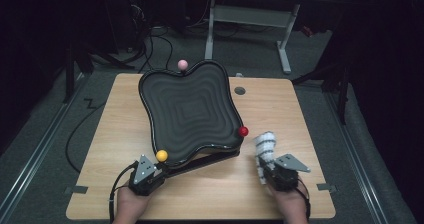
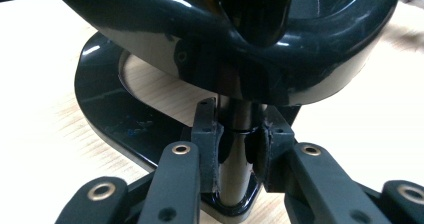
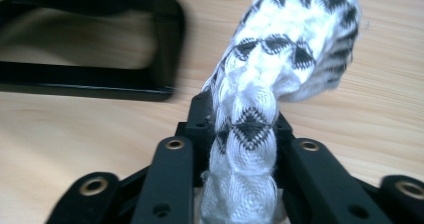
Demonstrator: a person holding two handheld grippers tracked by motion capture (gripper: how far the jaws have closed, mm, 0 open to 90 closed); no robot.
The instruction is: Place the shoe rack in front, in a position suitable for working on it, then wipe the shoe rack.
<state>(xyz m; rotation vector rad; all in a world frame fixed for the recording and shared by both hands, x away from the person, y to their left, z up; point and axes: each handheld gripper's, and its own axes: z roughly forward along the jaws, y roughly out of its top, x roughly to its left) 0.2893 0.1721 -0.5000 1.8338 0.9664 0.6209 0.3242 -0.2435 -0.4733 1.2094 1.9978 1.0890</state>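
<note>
A black wavy tray stands tilted on a black stand in the middle of the table. It carries a pink ball at its far edge, a red ball at its right corner and a yellow ball at its near-left corner. My left gripper is just below the yellow ball. In the left gripper view it is shut on the stand's black post, under the tray's rim. My right gripper is shut on a white cloth with black zigzags, which rises upright from the jaws.
The wooden table has a round grey plug behind the tray and small metal brackets at its near corners. The stand's flat black base lies on the wood. A white desk frame and cables are on the floor beyond.
</note>
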